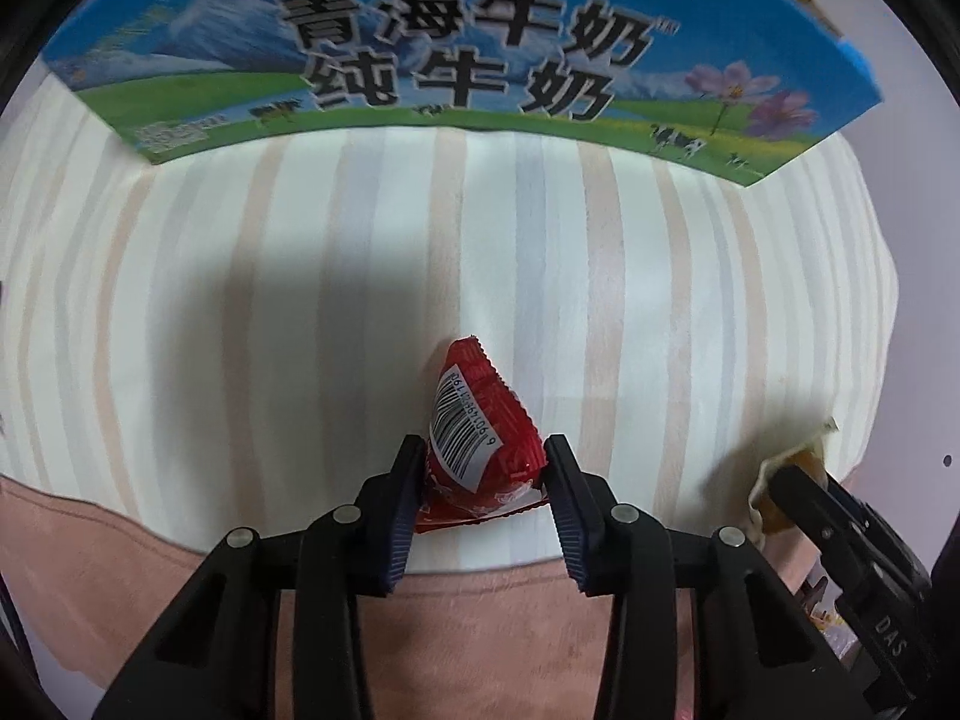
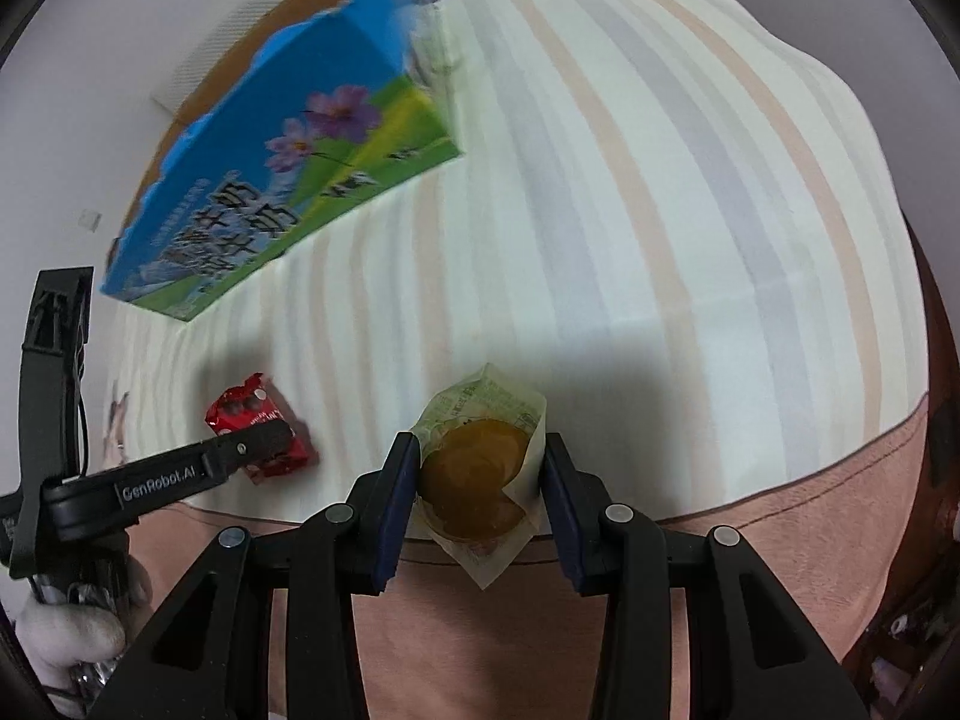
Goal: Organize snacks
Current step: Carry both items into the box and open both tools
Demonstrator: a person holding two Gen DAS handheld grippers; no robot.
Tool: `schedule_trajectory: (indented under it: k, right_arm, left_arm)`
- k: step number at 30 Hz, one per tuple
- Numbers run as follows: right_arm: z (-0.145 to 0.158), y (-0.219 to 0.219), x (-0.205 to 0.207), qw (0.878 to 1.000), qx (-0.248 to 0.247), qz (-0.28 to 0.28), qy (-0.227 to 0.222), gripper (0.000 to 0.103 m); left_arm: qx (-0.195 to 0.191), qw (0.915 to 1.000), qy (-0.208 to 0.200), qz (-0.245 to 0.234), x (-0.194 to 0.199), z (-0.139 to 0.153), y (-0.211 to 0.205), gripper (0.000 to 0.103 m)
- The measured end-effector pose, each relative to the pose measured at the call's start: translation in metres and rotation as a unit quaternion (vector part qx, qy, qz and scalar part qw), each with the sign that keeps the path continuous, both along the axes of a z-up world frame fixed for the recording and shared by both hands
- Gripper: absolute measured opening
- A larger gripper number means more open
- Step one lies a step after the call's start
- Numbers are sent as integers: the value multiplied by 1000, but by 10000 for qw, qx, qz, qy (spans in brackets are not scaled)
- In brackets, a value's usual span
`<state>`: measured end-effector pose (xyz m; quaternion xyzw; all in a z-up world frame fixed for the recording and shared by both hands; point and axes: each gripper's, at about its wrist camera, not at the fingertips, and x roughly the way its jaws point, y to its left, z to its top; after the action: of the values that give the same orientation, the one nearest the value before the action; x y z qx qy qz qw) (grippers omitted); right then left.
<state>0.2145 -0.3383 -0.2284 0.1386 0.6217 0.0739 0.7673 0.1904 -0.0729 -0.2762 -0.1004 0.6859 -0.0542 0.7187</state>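
A red snack packet (image 1: 480, 444), barcode side up, sits pinched between the left jaws, its crimped top pointing forward past the tips. A pale wrapper with a round golden pastry (image 2: 477, 480) inside sits squeezed between the right jaws, one corner trailing back behind them.

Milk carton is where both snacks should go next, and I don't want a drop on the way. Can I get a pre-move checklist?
1. Left gripper shut on red snack packet: ok.
2. Right gripper shut on yellow pastry packet: ok.
3. Milk carton top open: ok, torn cardboard edge shows in the right wrist view.
4. Striped cloth between grippers and carton free of obstacles: ok.
5. Room inside carton: cannot tell.
6. Packets lifted off the cloth: cannot tell.
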Motion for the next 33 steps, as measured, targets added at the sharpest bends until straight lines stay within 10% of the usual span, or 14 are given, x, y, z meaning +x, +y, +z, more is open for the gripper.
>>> schedule_trajectory:
  k: [17,33]
  right_arm:
    - [133,65,65,9881,880,766,-1001,44]
    - [126,112,249,9919,201,807,-960,44]
  left_arm:
    - [-474,9881,-1453,167,48,179,49,37]
    - [597,9907,-1224,-10,234,145,91,37]
